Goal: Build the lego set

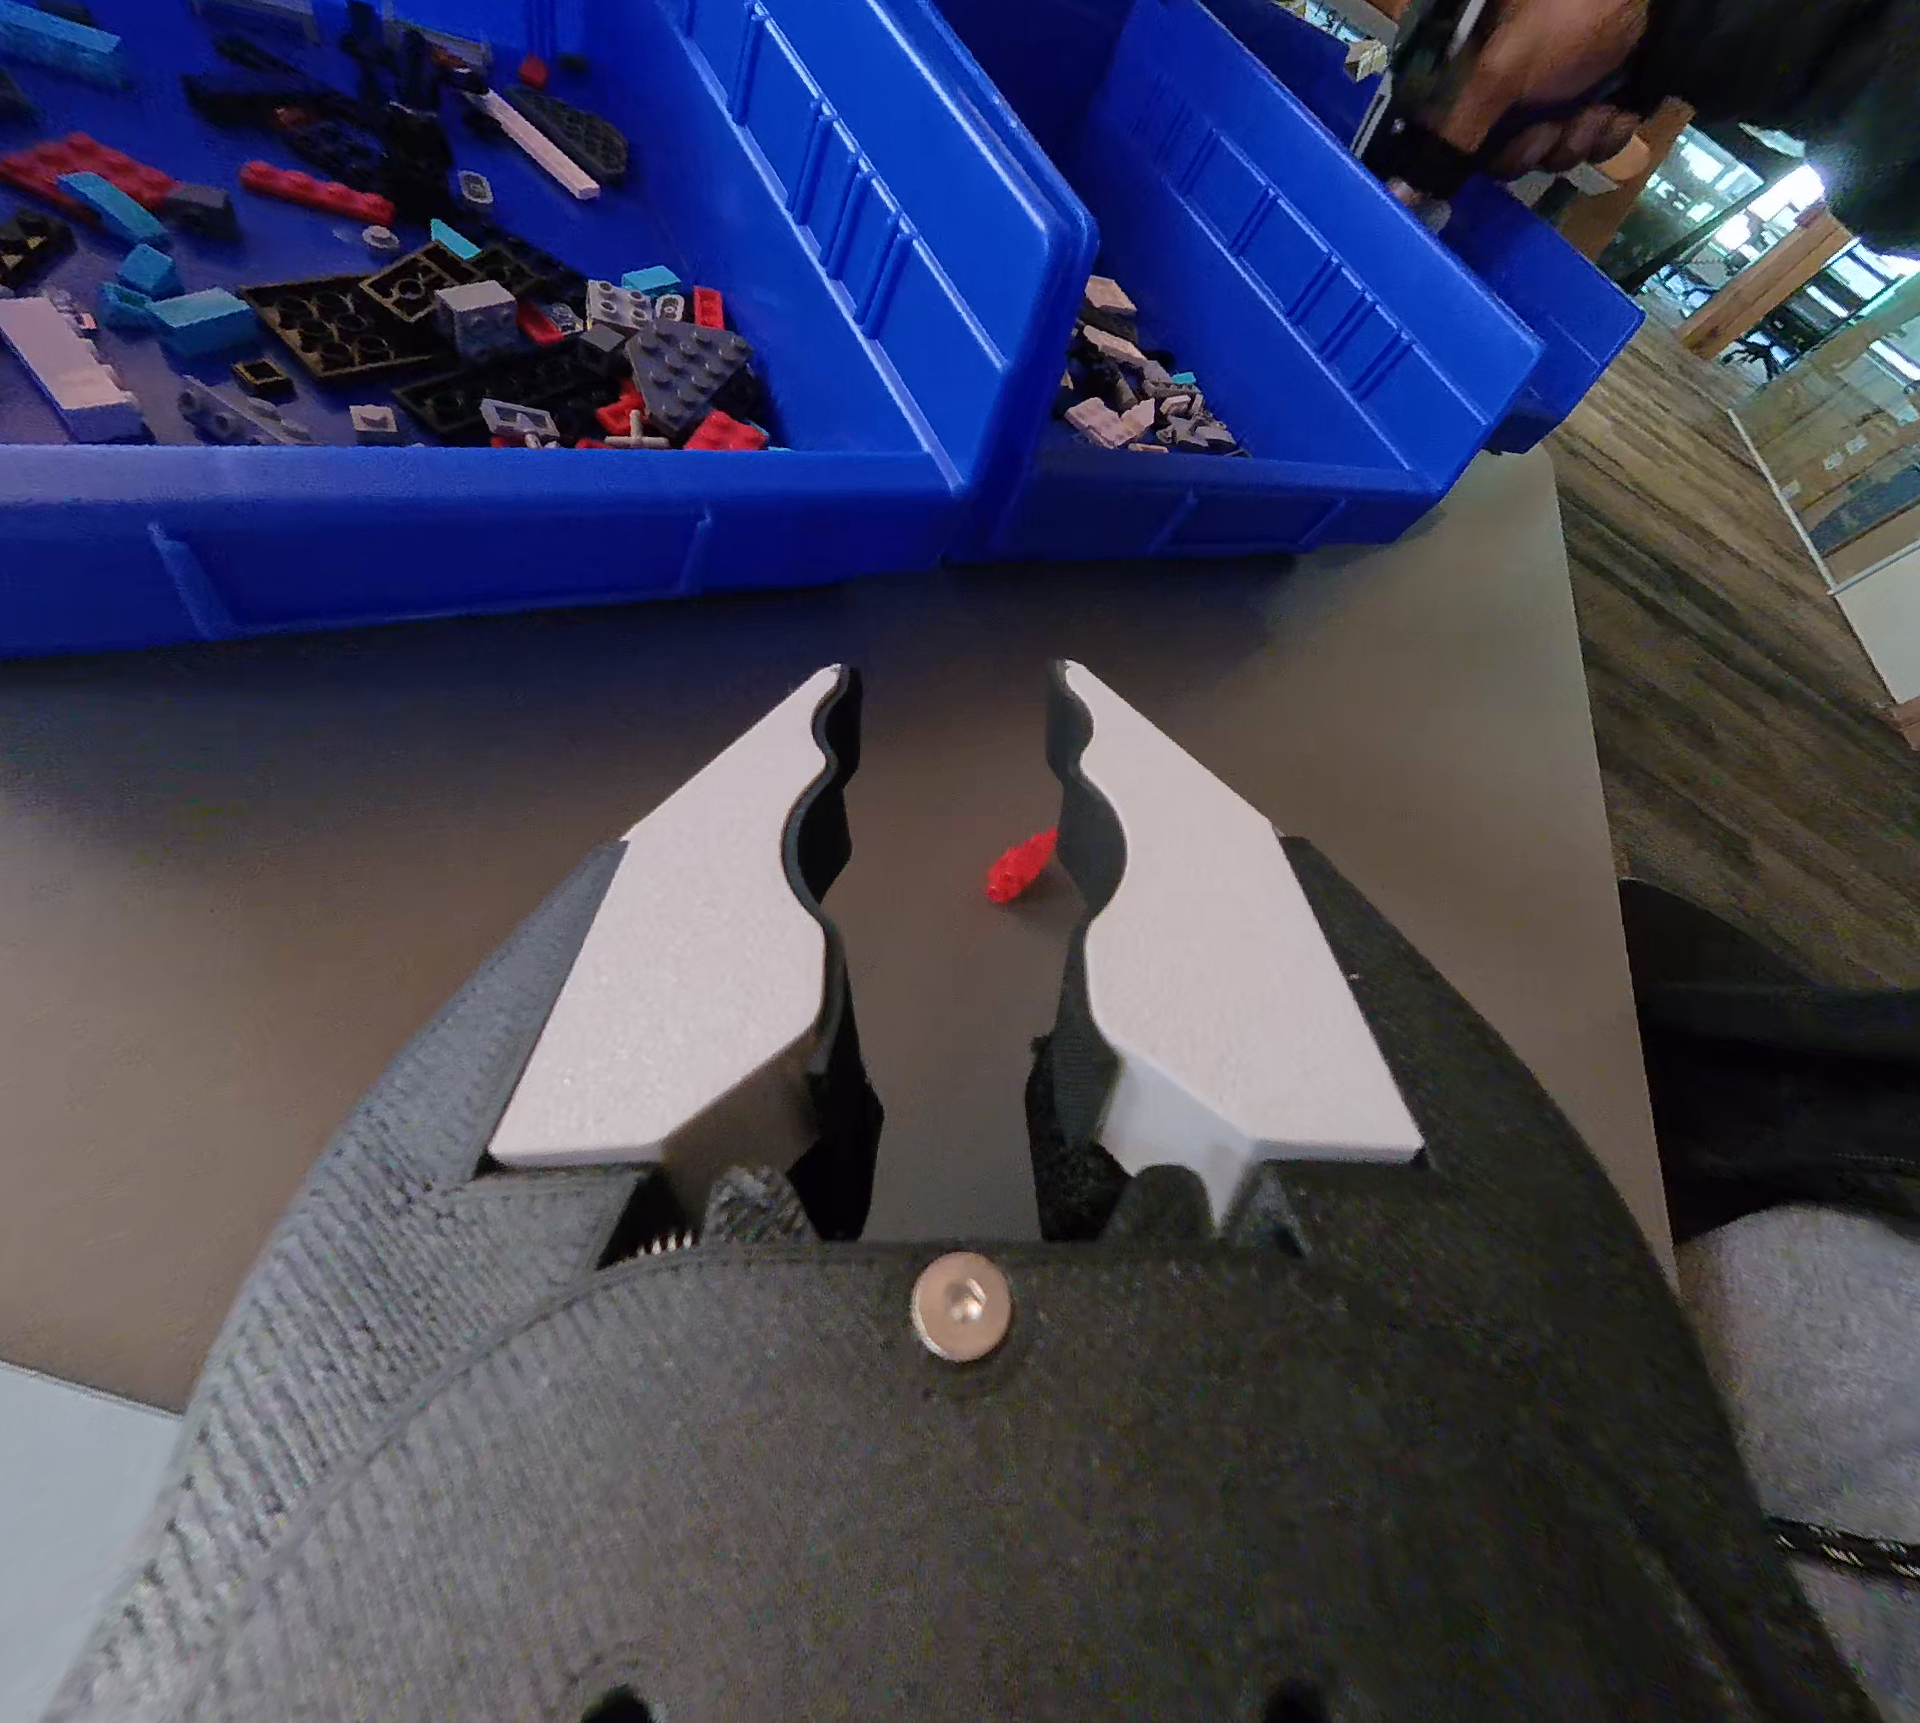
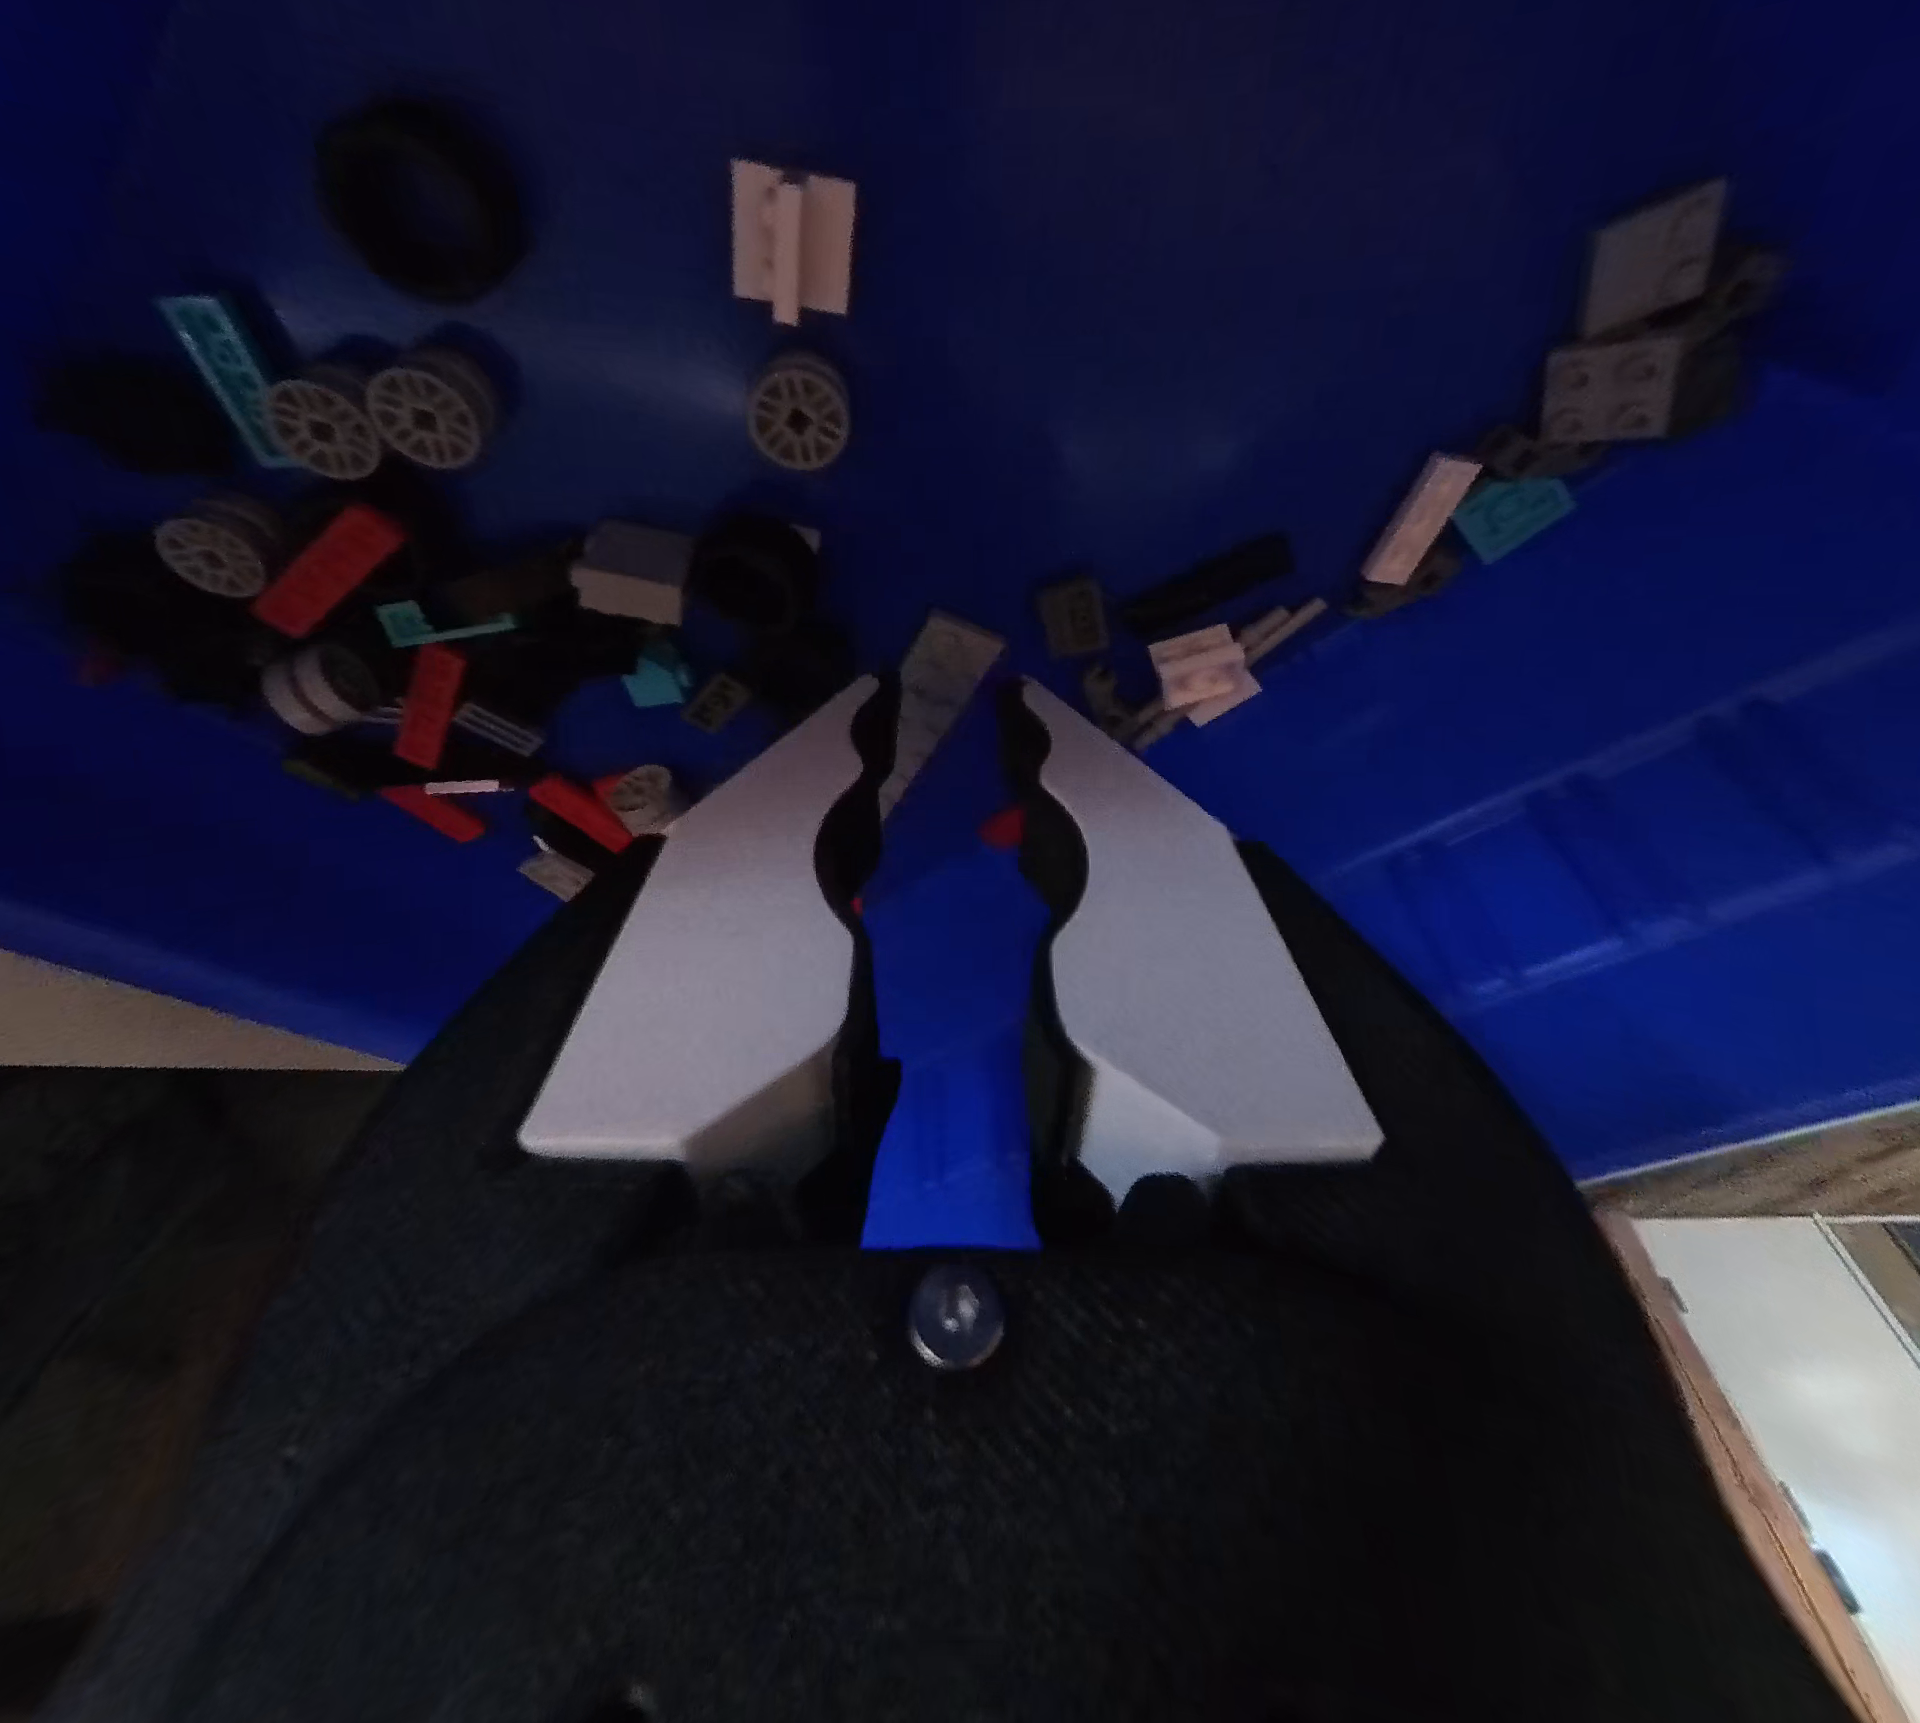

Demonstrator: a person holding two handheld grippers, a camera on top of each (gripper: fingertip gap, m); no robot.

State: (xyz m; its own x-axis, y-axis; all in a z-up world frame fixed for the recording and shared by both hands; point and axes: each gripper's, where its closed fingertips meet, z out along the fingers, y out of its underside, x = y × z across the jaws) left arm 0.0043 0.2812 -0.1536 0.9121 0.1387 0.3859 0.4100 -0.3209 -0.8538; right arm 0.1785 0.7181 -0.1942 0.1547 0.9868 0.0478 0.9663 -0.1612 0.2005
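The right gripper [image 2: 940, 686], jaws apart and empty, is lowered in the blue bin [image 2: 1558, 894]; the grey plate [image 2: 951, 665] at twelve o'clock should be straddled squarely. The left gripper [image 1: 951, 686], also parted, waits over a red piece [image 1: 1020, 865].

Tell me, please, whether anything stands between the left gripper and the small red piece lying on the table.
Nothing visible does. The left gripper is open above the dark table, and the small red piece lies on bare surface, seen through the gap between its fingers, close to the right-hand one. The blue bins sit farther back, beyond the fingertips.
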